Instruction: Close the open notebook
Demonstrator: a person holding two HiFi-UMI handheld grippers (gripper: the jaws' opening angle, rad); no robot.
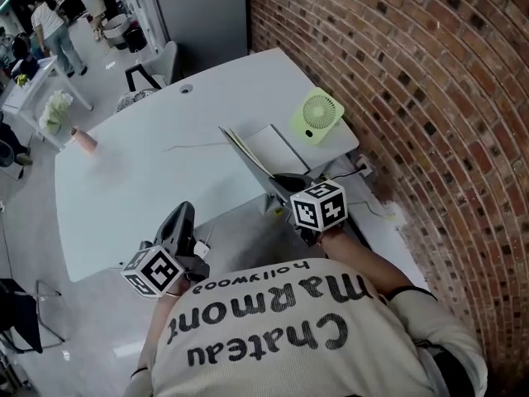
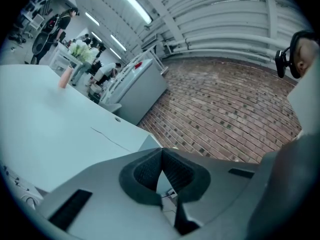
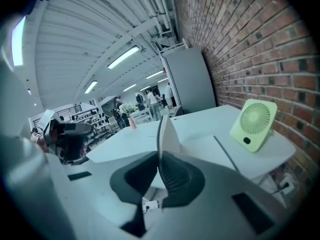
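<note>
Notebook (image 1: pixel 269 147), open at the table's (image 1: pixel 140 188) right edge beside the fan (image 1: pixel 316 116): light, thin, likely floppy, best pinched at the cover's free edge, where the right gripper (image 3: pixel 160 160) clamps the raised cover; left gripper (image 2: pixel 161 159) closed, empty.

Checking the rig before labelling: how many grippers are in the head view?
2. The left gripper is at lower left by the near edge of the table, jaws together and empty; the right gripper, at centre, is clamped on the raised cover of the notebook.
</note>
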